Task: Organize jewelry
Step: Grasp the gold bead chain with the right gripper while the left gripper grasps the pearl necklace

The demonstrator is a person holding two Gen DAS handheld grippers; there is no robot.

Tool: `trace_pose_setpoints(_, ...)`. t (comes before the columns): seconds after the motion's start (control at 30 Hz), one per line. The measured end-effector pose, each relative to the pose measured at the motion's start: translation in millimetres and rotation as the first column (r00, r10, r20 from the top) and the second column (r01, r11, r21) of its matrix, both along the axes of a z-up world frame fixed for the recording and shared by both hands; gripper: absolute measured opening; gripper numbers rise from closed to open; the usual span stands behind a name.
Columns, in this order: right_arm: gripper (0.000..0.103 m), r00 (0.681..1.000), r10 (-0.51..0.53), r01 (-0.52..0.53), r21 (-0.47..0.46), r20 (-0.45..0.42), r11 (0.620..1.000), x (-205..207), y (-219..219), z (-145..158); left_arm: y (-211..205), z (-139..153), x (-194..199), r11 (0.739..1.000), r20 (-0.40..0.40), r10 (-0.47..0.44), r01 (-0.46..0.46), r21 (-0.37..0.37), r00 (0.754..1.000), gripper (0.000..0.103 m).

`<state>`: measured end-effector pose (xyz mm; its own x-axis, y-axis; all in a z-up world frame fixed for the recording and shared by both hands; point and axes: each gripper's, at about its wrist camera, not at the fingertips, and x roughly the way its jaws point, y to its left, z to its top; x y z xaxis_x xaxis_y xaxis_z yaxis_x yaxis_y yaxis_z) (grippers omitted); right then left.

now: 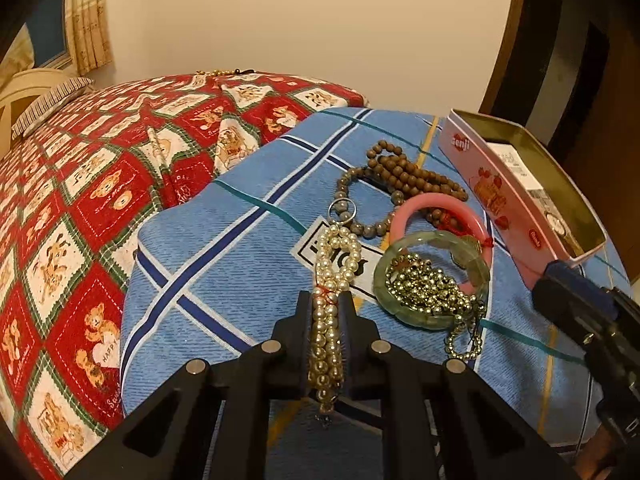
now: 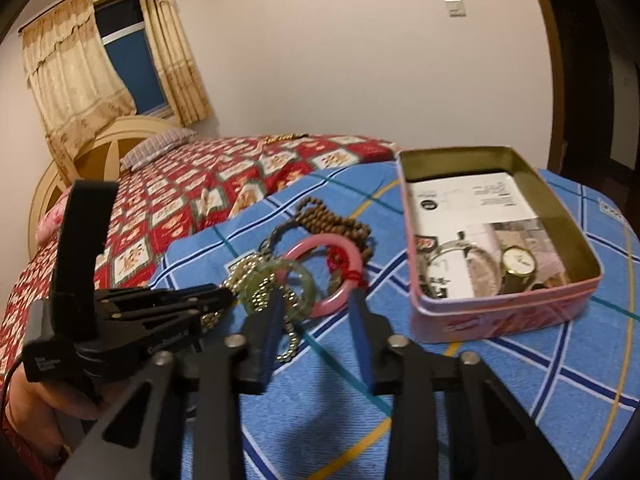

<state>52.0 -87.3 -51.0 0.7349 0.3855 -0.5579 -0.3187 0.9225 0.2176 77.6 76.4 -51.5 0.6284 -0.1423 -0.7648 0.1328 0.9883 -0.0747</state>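
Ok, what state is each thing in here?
Left gripper: shut on pearl strand.
Right gripper: open, holding nothing.
Tin: open, no lid on; watch and papers inside.
Green bangle: lying flat on pink bangle, gold bead chain piled inside.
Wooden beads: heaped on the cloth.

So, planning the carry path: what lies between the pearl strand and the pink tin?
Left wrist view: green bangle around gold beads, overlapping pink bangle.
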Motion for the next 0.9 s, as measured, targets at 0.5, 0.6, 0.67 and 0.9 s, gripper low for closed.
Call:
trace_pose_setpoints(0.5, 0.020, 0.977, 0.102, -0.136, -0.178, -0.189, 0.974, 47.1, 66.7, -28.6, 11.3, 13.2, -9.3, 0.996, 0.097, 0.089, -0.090, 0.009, 0.991, 0.005)
trace_pose_setpoints(0.6, 0.019, 0.974, 0.109, -0.139, -0.141, -0.199, 0.980, 50.3, 60.3, -31.2, 13.6, 6.8, -4.2, 0.996, 0.049, 0.089, -0.089, -0.003, 0.995, 0.006)
trace_pose_setpoints(0.67, 0.016, 0.972, 0.119, -0.145, -0.120, -0.202, 0.982, 50.4, 55.1, -32.7, 15.5, 5.2, -3.2, 0.995, 0.037, 0.097, -0.097, -0.013, 0.995, 0.008)
trace_pose_setpoints(0.9, 0.013, 0.983, 0.163, -0.161, 0.041, -0.083, 0.986, 22.9, 25.1, -2.8, 4.3, 5.9, -4.8, 1.000, 0.042, 0.028, -0.027, -0.011, 0.999, 0.023)
